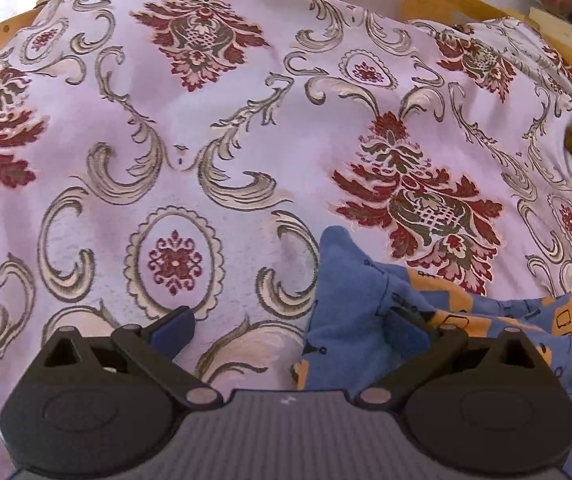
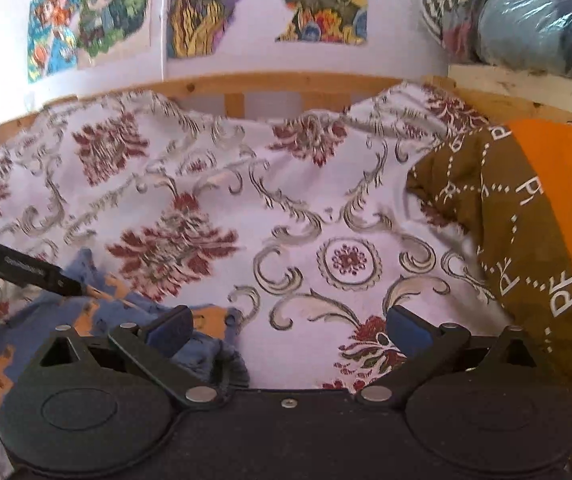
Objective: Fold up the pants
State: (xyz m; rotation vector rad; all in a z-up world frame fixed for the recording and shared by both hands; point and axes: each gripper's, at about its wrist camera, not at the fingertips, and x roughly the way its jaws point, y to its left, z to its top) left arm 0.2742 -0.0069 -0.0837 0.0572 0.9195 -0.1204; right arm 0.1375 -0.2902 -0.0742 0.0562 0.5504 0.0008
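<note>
1. Patterned bedspread [image 1: 214,128], pale lilac with red medallions and grey scrolls, covers the whole work surface; a wooden bed frame [image 2: 246,84] runs behind it, with cartoon posters [image 2: 94,20] on the wall above.
2. Left gripper [image 1: 292,326]: fingers spread wide. Pants [image 1: 350,312], blue with orange patches, lie bunched just ahead of its right finger, which touches or sits under the cloth; the contact is hidden.
3. Right gripper [image 2: 288,330]: fingers spread wide, bare bedspread between them. The pants lie at its left finger and trail off the lower left edge; whether the finger touches them cannot be told.
4. Brown-and-orange fabric [image 2: 526,216] to the right of the right gripper, cut off by the frame. White letters repeat on it, apparently "PR"; not surely readable.
5. Plastic-wrapped bundles [image 2: 526,12] up right, contents unclear.
6. Far half of the right view is motion-blurred.
</note>
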